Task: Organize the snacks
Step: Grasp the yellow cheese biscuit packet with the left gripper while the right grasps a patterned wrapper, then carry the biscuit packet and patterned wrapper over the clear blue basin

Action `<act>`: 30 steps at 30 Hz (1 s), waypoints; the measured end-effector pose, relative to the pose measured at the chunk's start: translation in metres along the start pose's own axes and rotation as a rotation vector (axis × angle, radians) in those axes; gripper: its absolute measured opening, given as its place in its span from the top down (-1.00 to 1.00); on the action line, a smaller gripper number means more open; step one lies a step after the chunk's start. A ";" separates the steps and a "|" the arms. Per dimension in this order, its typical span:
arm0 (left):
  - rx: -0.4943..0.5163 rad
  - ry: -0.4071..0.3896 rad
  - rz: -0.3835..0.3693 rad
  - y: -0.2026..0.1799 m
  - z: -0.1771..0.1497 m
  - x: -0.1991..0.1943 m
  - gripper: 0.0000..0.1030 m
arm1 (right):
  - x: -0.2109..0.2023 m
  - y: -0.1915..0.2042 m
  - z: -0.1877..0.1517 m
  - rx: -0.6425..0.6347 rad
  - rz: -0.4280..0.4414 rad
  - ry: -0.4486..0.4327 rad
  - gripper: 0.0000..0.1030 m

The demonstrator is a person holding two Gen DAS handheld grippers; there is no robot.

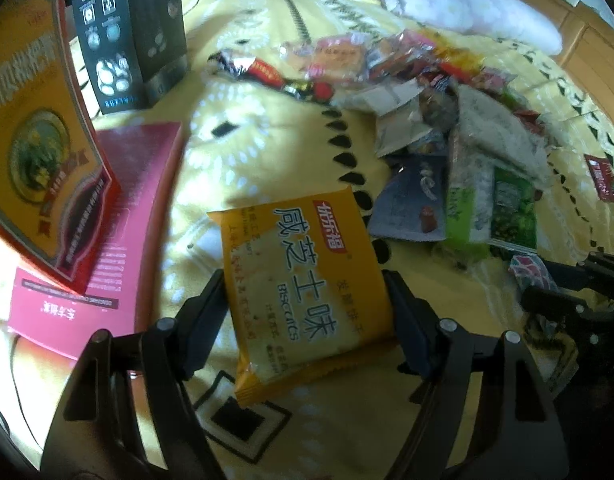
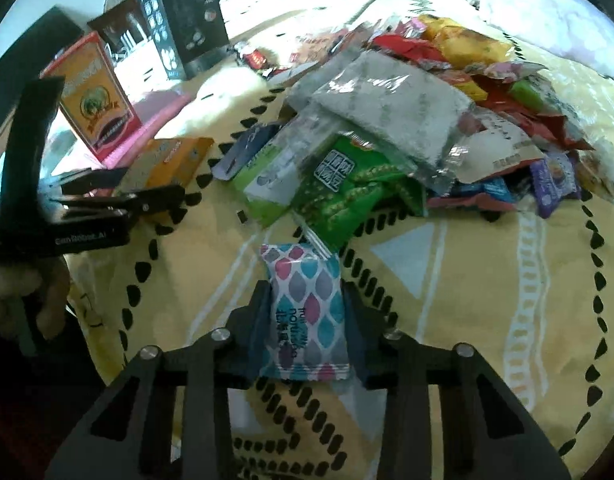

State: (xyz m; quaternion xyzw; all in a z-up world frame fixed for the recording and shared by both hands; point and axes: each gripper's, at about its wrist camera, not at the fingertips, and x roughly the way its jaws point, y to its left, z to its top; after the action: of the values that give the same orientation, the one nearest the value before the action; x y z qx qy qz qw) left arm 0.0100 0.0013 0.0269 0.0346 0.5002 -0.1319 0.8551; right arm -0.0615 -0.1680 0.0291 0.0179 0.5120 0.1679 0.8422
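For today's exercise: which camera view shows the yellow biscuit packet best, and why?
The left wrist view: the yellow biscuit packet fills the centre, print readable, between the left gripper fingers. The right wrist view shows it only small, blurred and edge-on at the left.

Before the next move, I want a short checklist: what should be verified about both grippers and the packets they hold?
1. Left gripper grips the yellow biscuit packet on both sides: ok.
2. Right gripper is shut on the small patterned packet: ok.
3. Both packets are lifted clear of the snack pile: ok.
4. The two grippers are apart, not touching: ok.
5. Free space on the yellow bedspread for sorting: ok.
6. Where each packet should go: cannot tell.
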 end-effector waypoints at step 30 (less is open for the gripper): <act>-0.077 -0.509 0.167 0.082 0.055 -0.228 -0.49 | -0.159 0.093 0.140 -0.092 0.026 -0.490 0.28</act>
State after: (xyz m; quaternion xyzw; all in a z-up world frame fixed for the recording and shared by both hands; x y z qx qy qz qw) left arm -0.0285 0.1129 0.2448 0.0089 0.2692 -0.0465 0.9619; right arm -0.0307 -0.1081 0.2504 0.0262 0.2842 0.1924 0.9389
